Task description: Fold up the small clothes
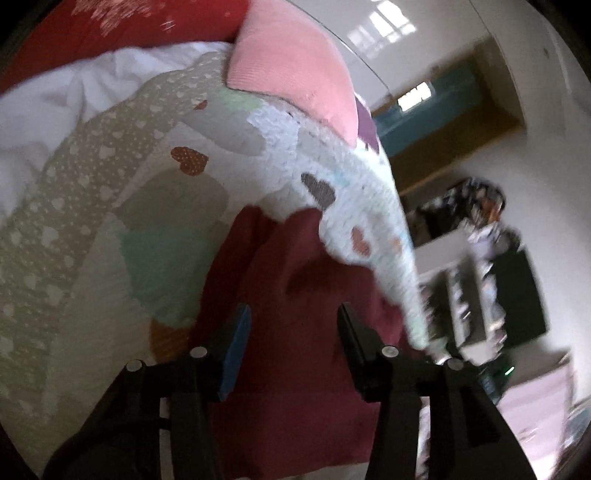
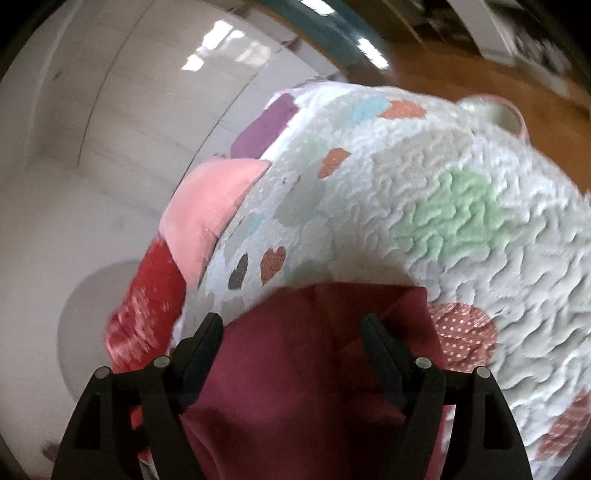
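A dark red small garment [image 1: 295, 332] lies on a quilted bedspread with heart patches [image 1: 155, 206]. My left gripper [image 1: 293, 314] is open, its jaws spread wide just above the garment, holding nothing. In the right wrist view the same dark red garment [image 2: 295, 369] lies with a folded edge at its far side on the quilt [image 2: 461, 229]. My right gripper [image 2: 291, 325] is open over it, jaws apart and empty.
A pink pillow [image 1: 291, 62] and a red patterned pillow [image 1: 110, 26] lie at the head of the bed, with white bedding [image 1: 55, 110] beside them. They also show in the right wrist view as pink [image 2: 210, 218] and red [image 2: 147, 306]. Shelving [image 1: 480, 295] and wooden floor [image 2: 480, 85] lie beyond.
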